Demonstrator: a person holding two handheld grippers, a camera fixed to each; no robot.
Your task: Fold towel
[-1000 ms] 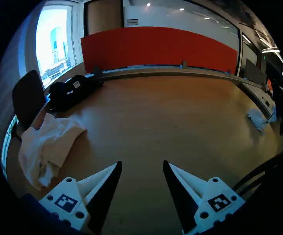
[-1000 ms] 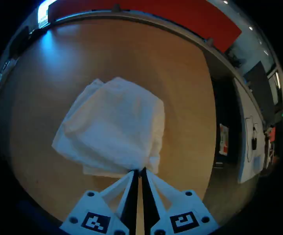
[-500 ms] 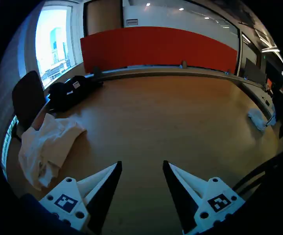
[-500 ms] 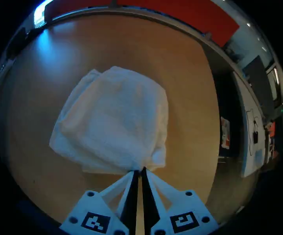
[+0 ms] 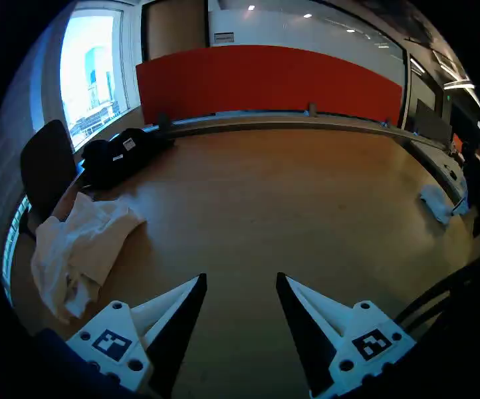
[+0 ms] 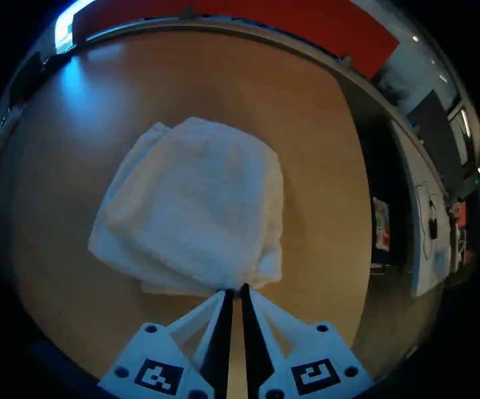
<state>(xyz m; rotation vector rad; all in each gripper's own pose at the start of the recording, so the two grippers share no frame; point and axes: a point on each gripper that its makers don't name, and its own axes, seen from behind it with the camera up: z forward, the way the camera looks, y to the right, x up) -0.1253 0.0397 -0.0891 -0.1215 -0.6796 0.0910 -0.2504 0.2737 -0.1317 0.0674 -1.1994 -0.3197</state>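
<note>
The towel (image 6: 193, 206) has barely shifted, pinched by the right hand-held gripper (image 6: 235, 297).

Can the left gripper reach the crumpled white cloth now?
Probably yes: the left gripper is open, and bare table lies between it and the crumpled white cloth at its left.

The towel (image 6: 193, 206) has its near corner hidden between the right claw (image 6: 235, 292) tips, and a white bundle (image 5: 436, 199) far across the table (image 5: 273, 186) is too small to identify.
</note>
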